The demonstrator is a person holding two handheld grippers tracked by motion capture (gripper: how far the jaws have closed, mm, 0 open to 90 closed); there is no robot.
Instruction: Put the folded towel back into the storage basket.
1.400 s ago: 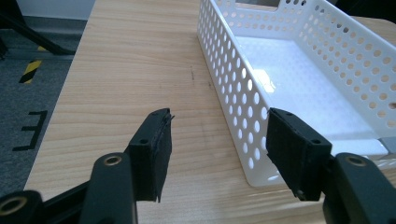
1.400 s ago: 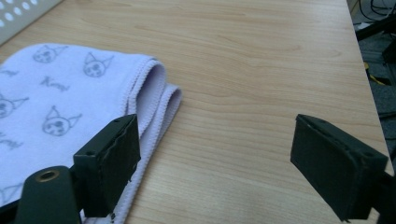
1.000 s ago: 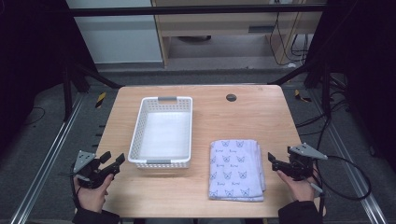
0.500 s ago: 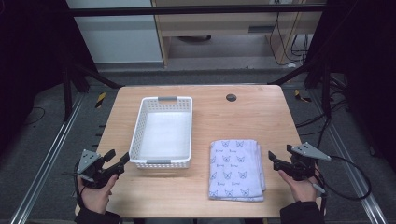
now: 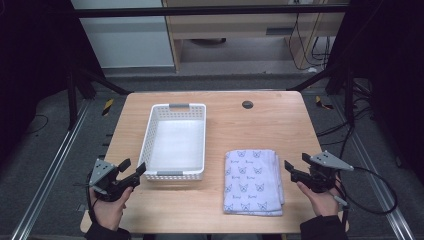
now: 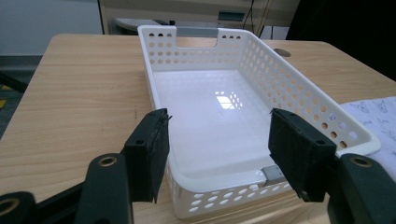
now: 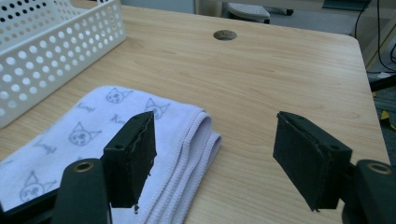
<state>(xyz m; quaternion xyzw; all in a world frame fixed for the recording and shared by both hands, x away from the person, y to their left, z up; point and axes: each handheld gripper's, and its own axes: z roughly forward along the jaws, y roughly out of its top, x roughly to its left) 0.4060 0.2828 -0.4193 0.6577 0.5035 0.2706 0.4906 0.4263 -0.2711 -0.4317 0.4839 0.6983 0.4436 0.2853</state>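
Note:
A white perforated basket (image 5: 175, 142) stands empty on the left half of the wooden table (image 5: 270, 130). Beside it on the right lies a folded lavender towel (image 5: 252, 180) printed with cat faces. My left gripper (image 5: 133, 166) hovers open at the basket's near left corner; in the left gripper view its jaws (image 6: 218, 135) frame the basket's near wall (image 6: 224, 184). To the right of the towel, my right gripper (image 5: 297, 161) is open. Its jaws (image 7: 215, 135) have just been closing a little with nothing gripped, and the towel's folded edge (image 7: 196, 135) lies under the left one.
A round cable hole (image 5: 247, 104) sits near the table's far edge. Dark metal frame legs (image 5: 75, 85) and floor rails flank the table. A cable (image 5: 380, 195) trails from the right gripper past the table's right edge. A cabinet stands behind.
My left gripper has moved right, towards the basket's near corner. The right hand has stayed in place and its jaws stand slightly narrower.

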